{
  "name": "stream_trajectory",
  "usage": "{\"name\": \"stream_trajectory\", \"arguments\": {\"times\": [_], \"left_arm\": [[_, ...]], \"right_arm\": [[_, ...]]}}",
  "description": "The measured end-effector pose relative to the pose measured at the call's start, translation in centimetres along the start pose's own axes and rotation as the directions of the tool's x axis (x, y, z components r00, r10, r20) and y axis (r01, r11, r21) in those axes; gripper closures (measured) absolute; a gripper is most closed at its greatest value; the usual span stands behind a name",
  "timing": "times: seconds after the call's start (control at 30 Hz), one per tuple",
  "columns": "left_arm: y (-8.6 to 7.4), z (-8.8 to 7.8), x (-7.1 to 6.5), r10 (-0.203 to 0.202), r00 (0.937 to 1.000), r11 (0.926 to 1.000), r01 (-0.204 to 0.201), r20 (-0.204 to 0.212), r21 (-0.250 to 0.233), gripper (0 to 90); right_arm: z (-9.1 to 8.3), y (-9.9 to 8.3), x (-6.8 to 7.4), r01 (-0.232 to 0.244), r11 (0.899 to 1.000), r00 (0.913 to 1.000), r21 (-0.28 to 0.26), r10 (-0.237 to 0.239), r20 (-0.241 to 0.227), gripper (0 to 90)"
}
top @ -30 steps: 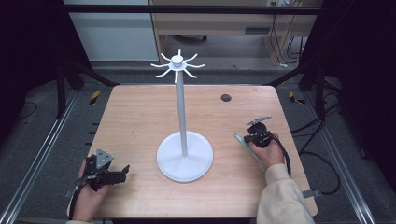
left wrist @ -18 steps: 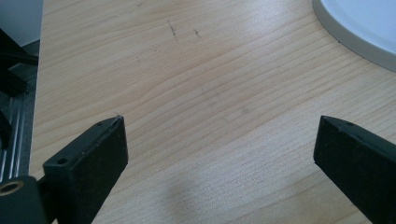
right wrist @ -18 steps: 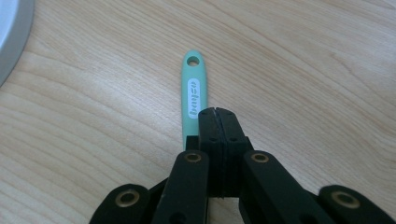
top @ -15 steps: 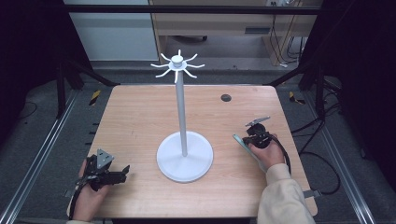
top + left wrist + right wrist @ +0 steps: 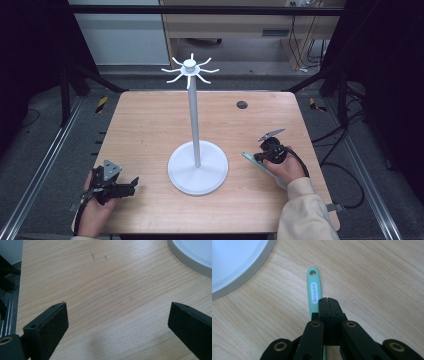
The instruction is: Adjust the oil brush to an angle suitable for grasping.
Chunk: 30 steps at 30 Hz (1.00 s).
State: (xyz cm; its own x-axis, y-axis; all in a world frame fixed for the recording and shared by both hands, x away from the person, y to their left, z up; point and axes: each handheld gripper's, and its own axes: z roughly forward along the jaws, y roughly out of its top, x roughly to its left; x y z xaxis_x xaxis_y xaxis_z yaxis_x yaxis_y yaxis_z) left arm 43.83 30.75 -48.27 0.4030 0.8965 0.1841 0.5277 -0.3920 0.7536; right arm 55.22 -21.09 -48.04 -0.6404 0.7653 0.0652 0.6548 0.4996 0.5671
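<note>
The right claw [image 5: 328, 299] is closed above the mint green handle [image 5: 314, 287], which lies flat on the table [image 5: 150, 130]; no grip shows. The handle's hanging hole suits the white hook stand [image 5: 195, 125]. The left claw [image 5: 117, 315] rests open over bare wood.

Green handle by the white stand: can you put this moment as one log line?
right gripper: shut on green handle | left gripper: open, over bare table | white stand: upright, hooks bare

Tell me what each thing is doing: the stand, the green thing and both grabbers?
tall white hook stand with a round base: upright, hooks empty.
mint-green plastic handle with a hanging hole: lying flat on the wooden table.
left gripper: open, nothing between its jaws.
right gripper: shut, just above the handle.
</note>
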Motion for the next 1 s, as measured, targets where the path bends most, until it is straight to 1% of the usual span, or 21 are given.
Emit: {"name": "stream_trajectory", "arguments": {"times": [0.03, 0.1, 0.13, 0.27, 0.33, 0.43, 0.5, 0.53, 0.57, 0.63, 0.8, 0.93, 0.97, 1.0], "left_arm": [[0.0, 0.0, 0.0, -0.001, 1.0, 1.0, 0.001, 0.0, 0.0, 2.5], [0.0, 0.0, 0.0, -0.002, 1.0, 1.0, 0.002, -0.001, -0.002, 2.5], [0.0, 0.0, 0.0, -0.002, 1.0, 1.0, 0.002, -0.001, -0.001, 2.5], [0.0, 0.0, 0.0, -0.002, 1.0, 1.0, 0.002, -0.001, -0.002, 2.5], [0.0, 0.0, 0.0, -0.002, 1.0, 1.0, 0.002, -0.001, -0.001, 2.5], [0.0, 0.0, 0.0, 0.001, 1.0, 1.0, -0.001, 0.0, 0.001, 2.5], [0.0, 0.0, 0.0, 0.0, 1.0, 1.0, 0.0, 0.001, 0.0, 2.5], [0.0, 0.0, 0.0, 0.0, 1.0, 1.0, 0.0, 0.001, 0.0, 2.5], [0.0, 0.0, 0.0, -0.001, 1.0, 1.0, 0.001, 0.0, 0.0, 2.5], [0.0, 0.0, 0.0, 0.001, 1.0, 1.0, -0.001, 0.001, 0.001, 2.5], [0.0, 0.0, 0.0, -0.001, 1.0, 1.0, 0.001, 0.0, 0.0, 2.5], [0.0, 0.0, 0.0, 0.001, 1.0, 1.0, -0.001, -0.001, 0.0, 2.5], [0.0, 0.0, 0.0, 0.0, 1.0, 1.0, 0.0, -0.001, -0.001, 2.5], [0.0, 0.0, 0.0, 0.0, 1.0, 1.0, 0.0, -0.002, -0.002, 2.5]], "right_arm": [[0.0, 0.0, 0.2, 0.011, 1.0, 0.9999, 0.005, -0.011, -0.011, 90.0], [0.0, 0.0, 0.4, 0.016, 1.0, 0.9998, 0.008, -0.016, -0.015, 90.0], [0.0, 0.0, 0.7, 0.022, 1.0, 0.9994, 0.016, -0.022, -0.028, 90.0], [0.0, 0.0, 1.0, 0.04, 0.999, 0.9984, 0.017, -0.04, -0.041, 90.0], [0.0, 0.0, 1.3, 0.061, 0.998, 0.9969, 0.02, -0.06, -0.05, 90.0], [0.0, 0.0, 1.4, 0.064, 0.998, 0.9969, 0.024, -0.062, -0.048, 90.0], [0.0, 0.0, 1.4, 0.076, 0.997, 0.996, 0.024, -0.075, -0.049, 90.0], [0.0, 0.0, 1.5, 0.069, 0.997, 0.9965, 0.026, -0.068, -0.048, 90.0], [0.0, 0.0, 1.5, 0.079, 0.997, 0.9956, 0.026, -0.078, -0.052, 90.0], [0.0, 0.0, 1.6, 0.078, 0.997, 0.9956, 0.028, -0.076, -0.055, 90.0], [-0.1, 0.0, 2.0, 0.109, 0.993, 0.9913, 0.038, -0.106, -0.078, 90.0], [-0.1, 0.1, 2.3, 0.126, 0.991, 0.9899, 0.045, -0.123, -0.071, 90.0], [-0.2, 0.2, 2.3, 0.126, 0.991, 0.9903, 0.046, -0.123, -0.064, 90.0], [-0.6, 0.3, 2.4, 0.129, 0.991, 0.9905, 0.035, -0.127, -0.052, 90.0]]}}
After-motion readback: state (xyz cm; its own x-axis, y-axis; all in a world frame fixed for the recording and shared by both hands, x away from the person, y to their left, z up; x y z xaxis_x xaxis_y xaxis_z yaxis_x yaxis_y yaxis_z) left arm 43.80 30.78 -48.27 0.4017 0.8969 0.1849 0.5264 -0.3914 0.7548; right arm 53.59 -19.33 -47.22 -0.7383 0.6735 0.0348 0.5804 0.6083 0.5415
